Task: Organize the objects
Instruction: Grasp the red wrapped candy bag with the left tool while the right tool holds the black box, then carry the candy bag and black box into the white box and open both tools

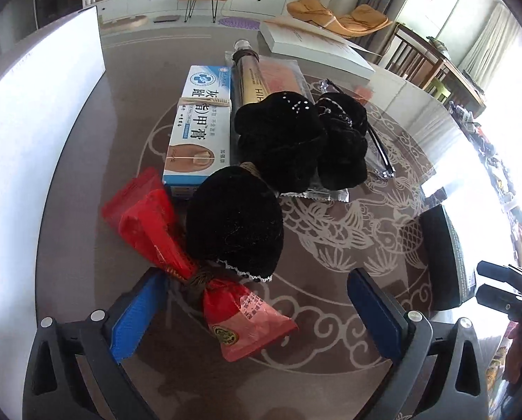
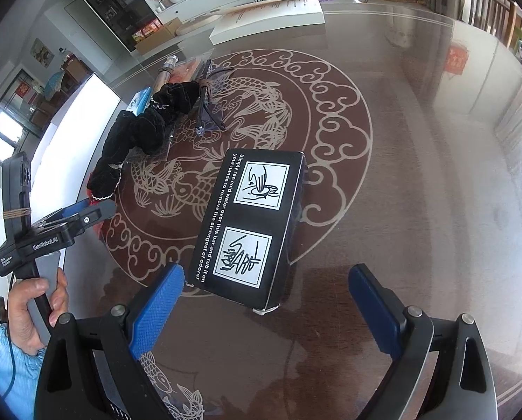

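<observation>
Most of it undone: you have a loose heap on the left and one black box [image 2: 250, 227] standing alone; nothing looks sorted into a row or a container, so I judge the task barely begun.
Black box: it lies flat on the glass table [image 2: 418, 175], printed face up, just ahead of your right gripper [image 2: 266, 304] and partly between its blue pads, though neither pad touches it.
Right fingers: spread wide, holding nothing.
Red packet [image 1: 197, 280]: it lies right at your left gripper [image 1: 250, 311], its knotted middle close to the left-hand pad [image 1: 138, 315]; I cannot tell whether they touch.
Left fingers: spread wide, nothing pinched.
Heap behind the packet: black velvet scrunchies [image 1: 261, 161] lie piled over a blue-and-white ointment box [image 1: 199, 129], a gold tube [image 1: 252, 77] and a clear sachet; glasses [image 1: 376, 140] rest against the far side.
What is left: by my reading, everything still needs separating and placing, and the box has to join the rest.
Edges: a white board [image 1: 40, 122] stands close on the left of the heap, and a white book [image 1: 317, 49] lies beyond it near the far rim.
Open room: the right half of the table is bare, so you have free travel there; between box and heap the gap is modest, and your two grippers sit near each other.
</observation>
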A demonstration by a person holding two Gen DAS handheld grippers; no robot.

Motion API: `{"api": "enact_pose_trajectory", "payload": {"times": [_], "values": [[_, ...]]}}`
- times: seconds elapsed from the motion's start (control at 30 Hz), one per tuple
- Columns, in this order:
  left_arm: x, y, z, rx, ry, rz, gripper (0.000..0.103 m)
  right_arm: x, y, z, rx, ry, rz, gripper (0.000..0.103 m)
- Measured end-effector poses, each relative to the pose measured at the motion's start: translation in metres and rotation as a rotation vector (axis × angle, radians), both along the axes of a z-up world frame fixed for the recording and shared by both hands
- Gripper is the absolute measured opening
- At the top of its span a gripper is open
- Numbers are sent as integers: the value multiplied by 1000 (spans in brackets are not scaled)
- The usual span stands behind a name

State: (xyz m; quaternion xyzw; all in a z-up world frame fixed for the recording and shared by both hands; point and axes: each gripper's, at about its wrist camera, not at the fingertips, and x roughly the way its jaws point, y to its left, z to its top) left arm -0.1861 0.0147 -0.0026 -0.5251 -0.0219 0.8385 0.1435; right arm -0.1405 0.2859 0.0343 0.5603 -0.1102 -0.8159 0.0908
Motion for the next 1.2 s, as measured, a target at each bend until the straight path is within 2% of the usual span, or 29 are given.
{"api": "enact_pose_trajectory", "payload": {"times": [0.03,0.07,0.1,0.17,0.27,0.37,0.5,0.53,0.6,0.63,0.67,0.7,0.83,0.93,1.1,1.2], "values": [[3,0,1,-25,17,7,91,2,1,1,9,5,4,95],[8,-1,2,-69,36,14,71,3,2,3,19,9,7,95],[15,-3,3,-96,53,15,62,4,4,4,27,13,10,95],[27,-15,5,-84,62,23,30,5,7,5,35,18,11,95],[49,-37,5,-6,33,39,28,1,9,3,34,8,6,95],[71,-45,4,11,29,37,29,-4,9,1,22,-5,-6,95],[76,-41,5,-43,58,38,42,-14,-4,-6,18,-60,-24,95],[73,-38,4,-68,61,42,53,-17,-9,-8,19,-72,-28,95],[67,-30,2,-114,78,45,56,-26,-23,-13,48,-95,-27,95],[65,-27,1,-141,91,49,52,-29,-29,-16,71,-99,-21,95],[65,-25,1,-170,111,55,31,-32,-34,-17,98,-94,-14,90],[67,-25,2,-171,127,51,20,-33,-36,-17,127,-73,-18,63],[87,-38,9,-75,171,70,20,-23,-31,-9,151,-8,-25,58],[115,-47,28,13,241,73,20,-5,-30,5,109,24,10,58],[157,-67,68,139,328,100,20,17,-48,41,-24,77,63,58],[176,-95,99,206,380,150,20,19,-80,68,-111,121,103,58]]}}
